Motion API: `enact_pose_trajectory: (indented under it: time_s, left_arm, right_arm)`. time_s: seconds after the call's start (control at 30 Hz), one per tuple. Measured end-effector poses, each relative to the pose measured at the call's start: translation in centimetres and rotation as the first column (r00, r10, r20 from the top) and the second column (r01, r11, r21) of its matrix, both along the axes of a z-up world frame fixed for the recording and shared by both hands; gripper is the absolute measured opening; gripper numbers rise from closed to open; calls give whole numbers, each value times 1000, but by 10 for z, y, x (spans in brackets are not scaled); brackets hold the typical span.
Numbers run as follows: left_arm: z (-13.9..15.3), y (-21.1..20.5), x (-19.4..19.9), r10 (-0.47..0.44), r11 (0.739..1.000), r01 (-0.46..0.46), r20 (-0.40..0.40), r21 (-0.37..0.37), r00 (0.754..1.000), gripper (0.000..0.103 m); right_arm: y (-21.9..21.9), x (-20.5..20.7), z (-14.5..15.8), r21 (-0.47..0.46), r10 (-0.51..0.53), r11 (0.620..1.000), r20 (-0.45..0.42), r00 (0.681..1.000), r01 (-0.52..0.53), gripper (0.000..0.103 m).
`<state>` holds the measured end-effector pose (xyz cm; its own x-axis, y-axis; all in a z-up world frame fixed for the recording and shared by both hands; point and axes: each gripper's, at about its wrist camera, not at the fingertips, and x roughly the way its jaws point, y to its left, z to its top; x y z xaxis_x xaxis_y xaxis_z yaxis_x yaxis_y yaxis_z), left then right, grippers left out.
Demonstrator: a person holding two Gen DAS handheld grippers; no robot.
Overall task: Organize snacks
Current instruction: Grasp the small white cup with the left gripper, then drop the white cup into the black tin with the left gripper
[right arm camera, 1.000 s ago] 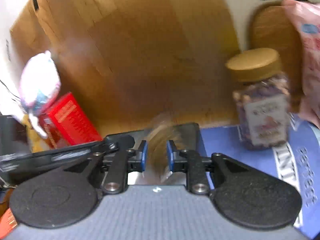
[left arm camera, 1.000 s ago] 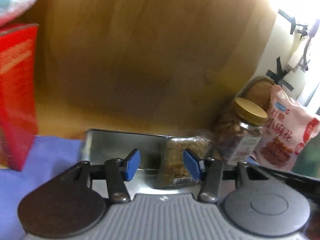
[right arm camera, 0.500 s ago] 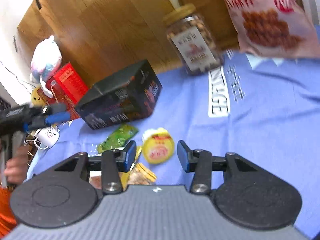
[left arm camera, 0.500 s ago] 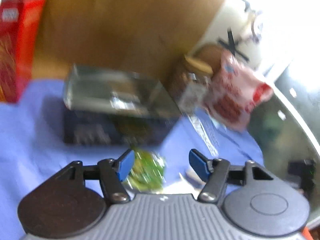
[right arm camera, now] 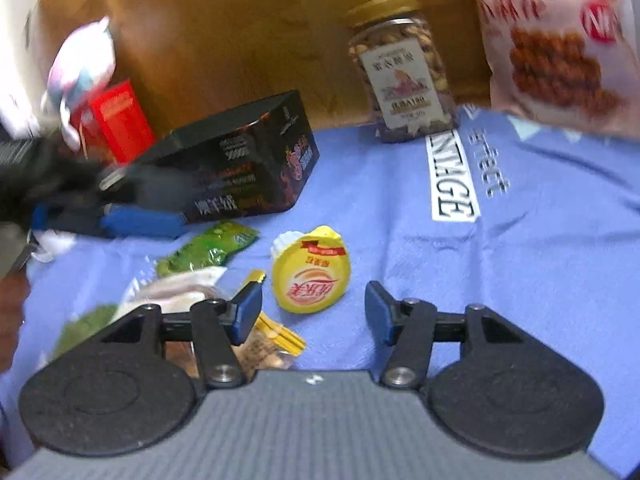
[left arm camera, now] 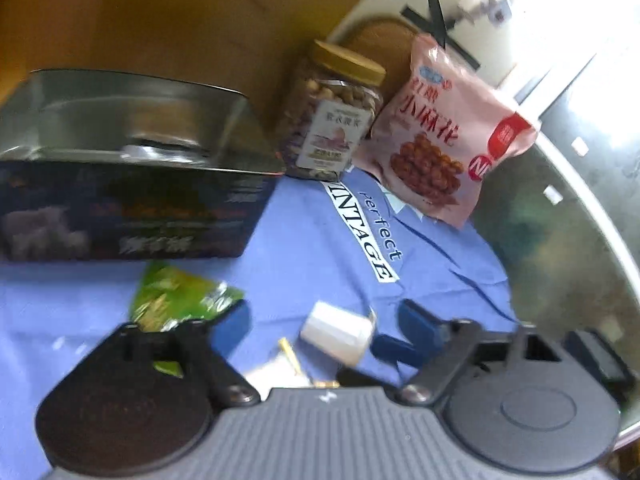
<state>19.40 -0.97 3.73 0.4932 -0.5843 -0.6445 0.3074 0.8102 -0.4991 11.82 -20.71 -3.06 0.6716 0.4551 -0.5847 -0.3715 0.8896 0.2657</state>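
Right wrist view: right gripper [right arm camera: 314,312] spread, just opening, empty.
Left gripper [left arm camera: 324,330]: spread, just opening, empty.
Cloth [right arm camera: 520,248]: "VINTAGE", "perfect".

— Left claw [left arm camera: 326,326]? Grey ribbed body, two round black discs, black linkage arms, silver screws, blue finger pads [left arm camera: 416,326].
— Right claw [right arm camera: 314,312]? Same build: ribbed grey housing, black discs, blue pads [right arm camera: 250,310], small white mark.

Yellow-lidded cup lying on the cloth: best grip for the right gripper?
Across the cup's round body, just behind the yellow foil lid, coming from above. It lies on its side, lid facing the right gripper, whose jaws stand open and empty astride it. Avoid the thin foil rim.
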Motion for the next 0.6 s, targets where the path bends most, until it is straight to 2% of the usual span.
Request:
enact_pose_trajectory:
  time_s: [0.1,0.17,0.2,0.23,0.27,0.33,0.43,0.53,0.6]
  left_arm:
    - [-18,-14,18,-15,1000,15,-54,0,998,87]
    - [-31,-20,24,-48,999,46,-113,-23,992,71]
    - [-36,-20,24,-63,997,56,-125,-59,990,58]
    - [-37,-21,23,-75,996,67,-135,-61,988,50]
    - [-33,-20,19,-64,998,60,-126,-33,990,46]
    - [-19,-14,8,-54,998,54,-69,-12,996,46]
    - [16,11,1,-17,999,18,28,-33,999,45]
    - [45,43,10,52,997,-45,106,-64,993,47]
    - [54,62,24,115,991,-106,124,-78,986,52]
  right_arm:
    - [5,1,-1,-76,20,997,31,999,-18,59]
    - [6,5,-3,-91,34,995,27,999,-32,54]
    - [7,6,-4,-101,35,994,41,999,-31,46]
    - [7,6,-2,-113,38,993,44,998,-33,40]
    - [7,6,0,-110,34,993,47,998,-29,40]
    - [6,2,12,-92,56,995,91,994,-48,39]
    - [17,2,40,-72,93,994,186,978,-81,39]
    - [41,18,67,-88,136,989,284,949,-116,39]
    - [58,38,78,-81,156,987,301,941,-138,39]
